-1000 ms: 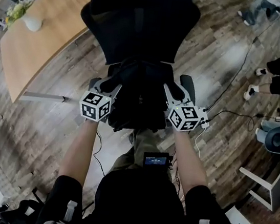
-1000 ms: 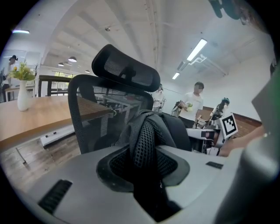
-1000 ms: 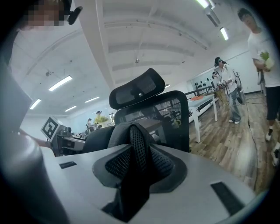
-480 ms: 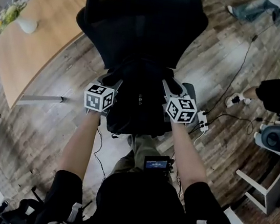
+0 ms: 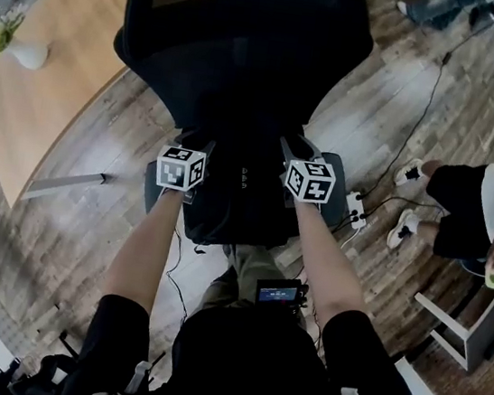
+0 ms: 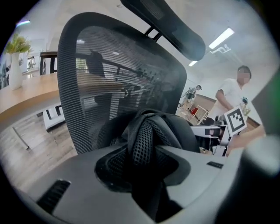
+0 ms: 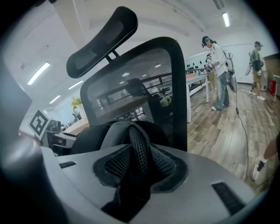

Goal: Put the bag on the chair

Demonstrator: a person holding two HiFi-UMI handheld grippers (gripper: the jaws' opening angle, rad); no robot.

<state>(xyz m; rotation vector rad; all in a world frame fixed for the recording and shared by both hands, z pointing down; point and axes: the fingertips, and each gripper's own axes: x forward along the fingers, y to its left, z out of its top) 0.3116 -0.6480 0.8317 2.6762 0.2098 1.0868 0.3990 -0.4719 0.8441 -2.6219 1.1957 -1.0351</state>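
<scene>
A black backpack (image 5: 238,195) rests on the seat of a black mesh office chair (image 5: 241,45), against its backrest. My left gripper (image 5: 202,143) is at the bag's left shoulder strap and my right gripper (image 5: 292,150) at its right one. In the left gripper view a mesh strap (image 6: 142,144) lies bunched between the jaws of the left gripper (image 6: 144,175), with the chair back (image 6: 109,78) just behind. The right gripper (image 7: 131,179) has the other mesh strap (image 7: 138,155) between its jaws likewise. Both grippers' jaws are opening, and the pads still touch the straps.
A curved wooden table (image 5: 55,74) with a white vase (image 5: 26,51) stands left of the chair. A power strip (image 5: 354,212) and cables lie on the wood floor at the right. A seated person (image 5: 466,195) and a white stool (image 5: 474,334) are further right. Another person (image 7: 216,70) stands beyond.
Both grippers have carried the bag forward toward the chair's backrest. The chair now fills more of the head view, and the seated person at the right has shifted.
</scene>
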